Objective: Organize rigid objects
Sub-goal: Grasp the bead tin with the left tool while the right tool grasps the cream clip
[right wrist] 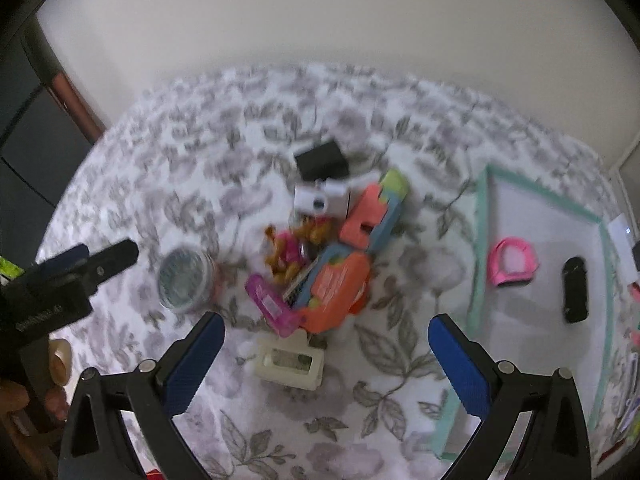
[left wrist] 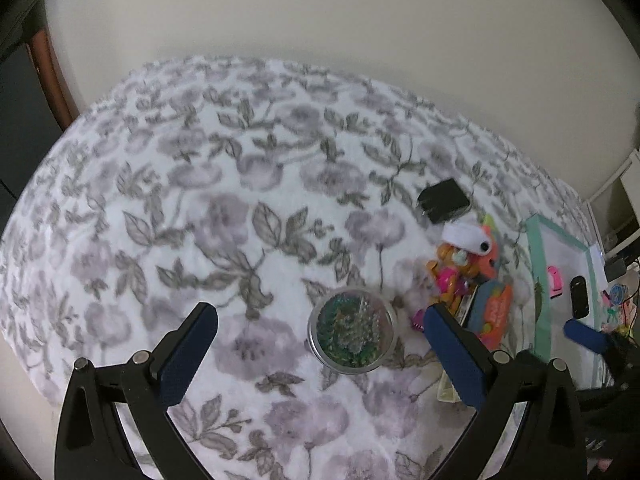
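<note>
Left gripper (left wrist: 320, 354): fingers apart, empty, hovering over round clear-lidded tin (left wrist: 351, 330) — tin lies between fingers, not touched.

Right gripper (right wrist: 326, 364): fingers apart, empty, above cream box (right wrist: 289, 364).

Beyond fingers: pile of toys (right wrist: 320, 256) on floral bedspread (left wrist: 200, 208) (orange, pink, blue pieces, white camera toy, black block (right wrist: 322, 160) at far edge), unsorted.

Green-rimmed tray (right wrist: 480, 240) at right holds only pink ring piece (right wrist: 514, 266) and black oblong (right wrist: 575, 290).

Judgement: early stage — two items placed, most left.

A floral blanket (right wrist: 380, 352) carries a toy pile (right wrist: 320, 264), round tin (left wrist: 351, 332) and tray (right wrist: 480, 240).
</note>
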### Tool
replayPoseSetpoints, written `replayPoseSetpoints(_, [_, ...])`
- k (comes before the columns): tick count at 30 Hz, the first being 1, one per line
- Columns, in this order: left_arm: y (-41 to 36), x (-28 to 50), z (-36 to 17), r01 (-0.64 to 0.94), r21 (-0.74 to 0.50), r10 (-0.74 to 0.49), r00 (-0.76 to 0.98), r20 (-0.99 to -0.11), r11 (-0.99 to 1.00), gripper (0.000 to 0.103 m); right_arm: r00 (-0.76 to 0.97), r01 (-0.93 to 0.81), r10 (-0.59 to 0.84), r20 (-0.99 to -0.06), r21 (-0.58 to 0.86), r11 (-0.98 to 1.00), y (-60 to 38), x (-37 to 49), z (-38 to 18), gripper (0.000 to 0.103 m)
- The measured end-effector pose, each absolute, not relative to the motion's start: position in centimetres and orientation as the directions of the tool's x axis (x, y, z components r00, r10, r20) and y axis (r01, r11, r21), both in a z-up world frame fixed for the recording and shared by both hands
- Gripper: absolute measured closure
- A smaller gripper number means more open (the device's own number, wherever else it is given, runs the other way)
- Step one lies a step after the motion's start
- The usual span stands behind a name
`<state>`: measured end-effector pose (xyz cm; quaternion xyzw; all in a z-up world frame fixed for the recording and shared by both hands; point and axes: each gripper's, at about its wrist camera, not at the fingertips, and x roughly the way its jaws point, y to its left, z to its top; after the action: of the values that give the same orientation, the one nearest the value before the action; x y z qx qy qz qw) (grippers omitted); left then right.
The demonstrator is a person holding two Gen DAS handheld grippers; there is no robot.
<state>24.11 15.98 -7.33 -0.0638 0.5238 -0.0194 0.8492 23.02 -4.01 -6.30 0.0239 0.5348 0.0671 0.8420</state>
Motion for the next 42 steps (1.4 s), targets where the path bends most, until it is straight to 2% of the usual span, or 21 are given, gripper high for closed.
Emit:
replayPoseSetpoints(12, [13.6,26.2,-13.1,-0.014,-0.156,-0.143,0.328,-0.934,0.988,0.000,0.253,-0.103,0.116,-0.960,0.092,0.990,-1.9,23.9,-14.1,0.000])
replayPoseSetpoints(26, [12.1,26.4,-15.3,0.007,-0.104,-0.101,0.312,-0.945,0.995,0.001,0.233,-0.130,0.056,-0.971,0.026,0.991,0.0,23.5,-17.1,0.001])
replayPoseSetpoints(28, [11.8,26.4,-15.2,0.011,-0.093,-0.092,0.313,-0.945,0.996,0.007,0.238,-0.124,0.052,-0.970,0.023,0.992,0.4,23.8,-17.1,0.005])
replayPoseSetpoints(30, [11.5,26.4,-15.2,0.013,-0.058,-0.059,0.318,-0.946,0.998,0.019,0.245,-0.122,0.056,-0.968,0.026,0.992,0.2,23.8,-16.9,0.010])
replayPoseSetpoints(34, [11.6,26.1,-14.5,0.017,-0.085,-0.086,0.318,-0.944,0.996,0.031,0.256,-0.119,0.056,-0.965,0.026,0.993,0.0,23.4,-16.3,0.023])
replayPoseSetpoints(42, [11.7,25.5,-14.1,-0.006,-0.091,-0.085,0.296,-0.951,0.996,0.031,0.253,-0.127,0.072,-0.965,0.041,0.991,-0.9,22.4,-15.2,0.043])
